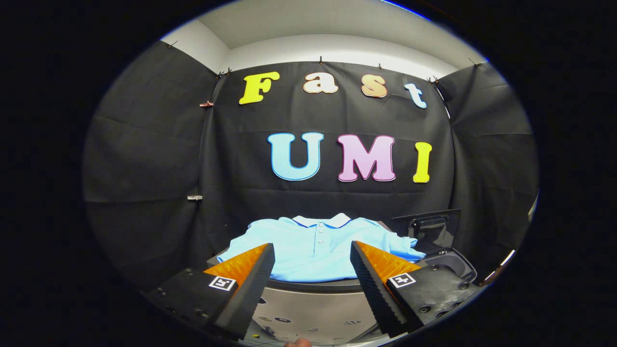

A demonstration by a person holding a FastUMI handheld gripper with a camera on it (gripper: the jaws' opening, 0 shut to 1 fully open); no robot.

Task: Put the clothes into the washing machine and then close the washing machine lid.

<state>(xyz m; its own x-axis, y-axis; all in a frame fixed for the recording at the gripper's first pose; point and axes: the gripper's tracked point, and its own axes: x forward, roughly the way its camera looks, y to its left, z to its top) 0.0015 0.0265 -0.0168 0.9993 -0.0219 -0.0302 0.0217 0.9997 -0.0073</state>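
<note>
My gripper (312, 262) is released, fingers wide apart, touching nothing. Light blue polo shirt (315, 253) lies flat on the washing machine (313, 308) top, just ahead of and between the fingers (collar away from me). Dark lid (426, 226) stands up right of the shirt.

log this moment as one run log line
stage: approach | tool: open, holding nothing | light blue polo shirt: spread flat just beyond the fingers | washing machine lid: raised, right of shirt
</note>
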